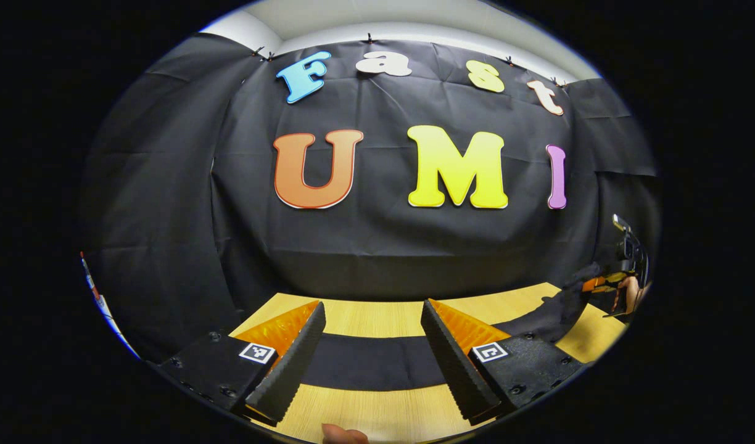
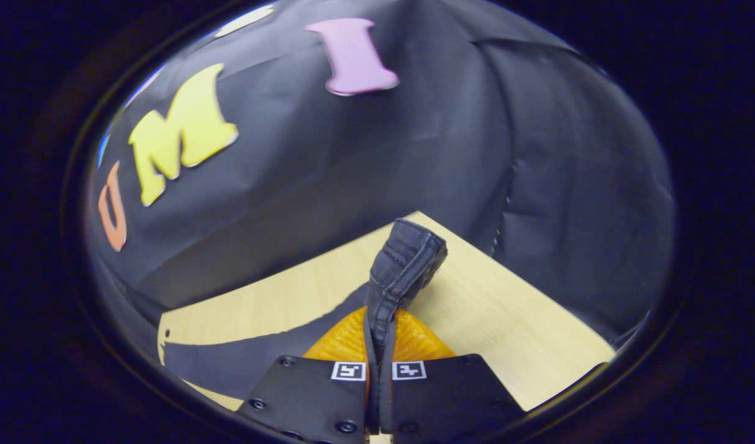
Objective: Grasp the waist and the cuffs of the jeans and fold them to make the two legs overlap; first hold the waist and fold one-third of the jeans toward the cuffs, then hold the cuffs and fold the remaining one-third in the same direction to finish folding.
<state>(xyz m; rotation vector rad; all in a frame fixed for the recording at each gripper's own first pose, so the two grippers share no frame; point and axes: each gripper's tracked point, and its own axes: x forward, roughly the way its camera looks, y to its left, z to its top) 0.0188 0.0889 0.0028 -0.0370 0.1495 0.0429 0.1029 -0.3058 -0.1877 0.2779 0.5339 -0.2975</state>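
Dark denim is showing in both views: in the right gripper view a thick, stitched edge of the jeans (image 2: 397, 277) is standing up between the fingers of the right gripper (image 2: 379, 370), whose jaws are pressing together on it, so that hem or band is being pinched and lifted clear of the pale wooden bench (image 2: 507, 327), with the rest of the cloth trailing down and away to the left across the wood. Whether the pinched edge is the waist or a cuff is hard to tell from here; the heavy seam could suit either. In the left gripper view the left gripper (image 1: 371, 357) is hovering above the bench (image 1: 377, 317) with its jaws spread wide and nothing between them, and a flat dark strip of the jeans (image 1: 371, 364) is lying across the wood just beyond and under the fingertips. Far off at the right edge of that view the other gripper is appearing small, with a dark fold of denim rising toward it. Judging by this, the task is sitting somewhere in its early or middle part: one end of the garment is being gripped and raised, the other end is not yet taken, and no finished stacked fold is lying on the bench. What seems left is for the left jaws to be closing on their share of the cloth, then for the folds by thirds to be carried over and laid flat
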